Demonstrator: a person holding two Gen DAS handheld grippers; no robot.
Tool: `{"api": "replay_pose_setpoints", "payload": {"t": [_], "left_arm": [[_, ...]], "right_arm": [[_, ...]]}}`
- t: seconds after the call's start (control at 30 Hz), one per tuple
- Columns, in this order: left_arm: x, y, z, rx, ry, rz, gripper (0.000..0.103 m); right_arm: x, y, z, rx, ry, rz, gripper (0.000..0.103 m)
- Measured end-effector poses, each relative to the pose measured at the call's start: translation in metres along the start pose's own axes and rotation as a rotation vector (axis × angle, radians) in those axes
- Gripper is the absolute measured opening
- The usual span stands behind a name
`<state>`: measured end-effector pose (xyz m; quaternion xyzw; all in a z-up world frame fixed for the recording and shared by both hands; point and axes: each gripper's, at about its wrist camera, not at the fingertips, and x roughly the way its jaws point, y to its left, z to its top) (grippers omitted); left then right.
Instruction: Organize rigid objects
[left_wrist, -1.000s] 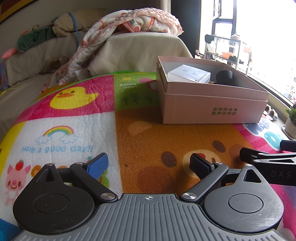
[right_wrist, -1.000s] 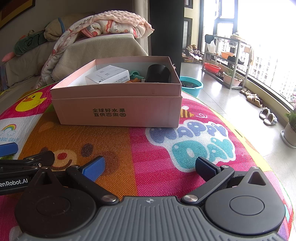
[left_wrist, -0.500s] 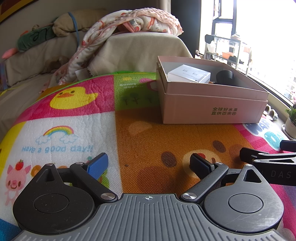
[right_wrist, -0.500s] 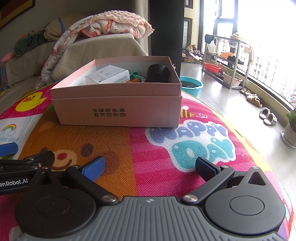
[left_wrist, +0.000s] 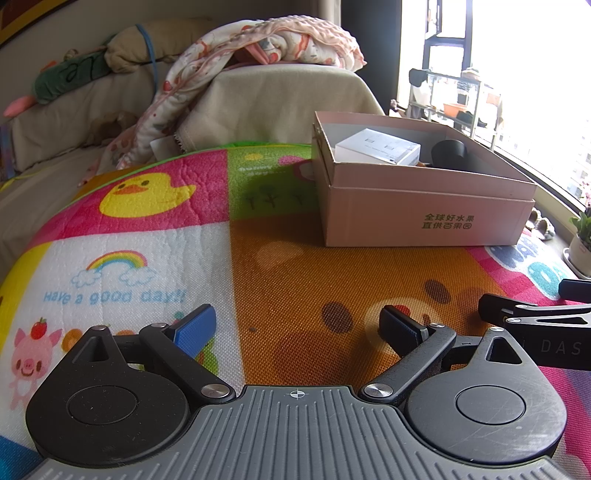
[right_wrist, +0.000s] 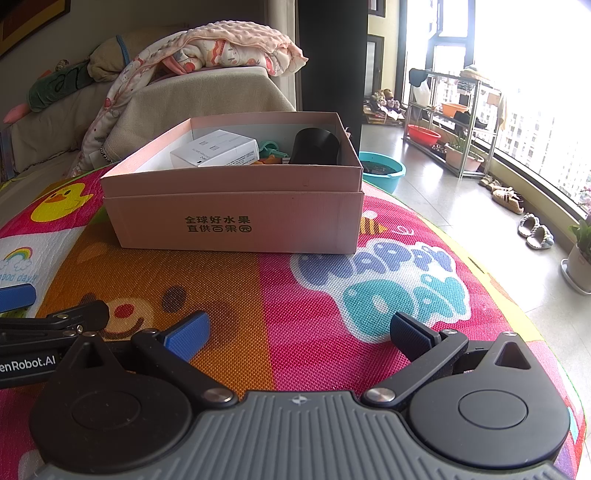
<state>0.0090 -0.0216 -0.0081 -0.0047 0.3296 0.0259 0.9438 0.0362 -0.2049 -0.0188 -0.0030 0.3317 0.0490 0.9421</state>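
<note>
1. The left gripper is held low over the play mat, level with it and aimed forward along the orange panel. Its blue-padded fingers are spread wide apart, and nothing is held between them.

2. The right gripper is held in the same low, level pose over the border of the orange and pink panels. Its fingers are likewise spread wide, and nothing is gripped.

3. The two grippers are set side by side: the right one's finger linkage is seen at the right edge of the left wrist view, and the left one's linkage at the left edge of the right wrist view. Whether either gripper rests on the mat cannot be told.

4. The pink cardboard box stands open on the mat, well ahead of both grippers, straight in front of the right one and to the front right of the left one.

5. Inside the box, a white carton lies toward the left, and a black cylindrical cup is seen at the right. Between them, small teal and orange pieces are partly hidden by the box wall.

6. Behind the mat, a covered sofa is draped with a patterned blanket.
</note>
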Motion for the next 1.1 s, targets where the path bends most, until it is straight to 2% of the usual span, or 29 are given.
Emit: {"api": "replay_pose_setpoints", "payload": {"t": [1.1], "left_arm": [[-0.0002,0.0001,-0.0007,0.002,0.001,0.000,0.099]], "right_arm": [[0.0001,-0.0001,0.0000,0.000,0.000,0.000,0.103]]}}
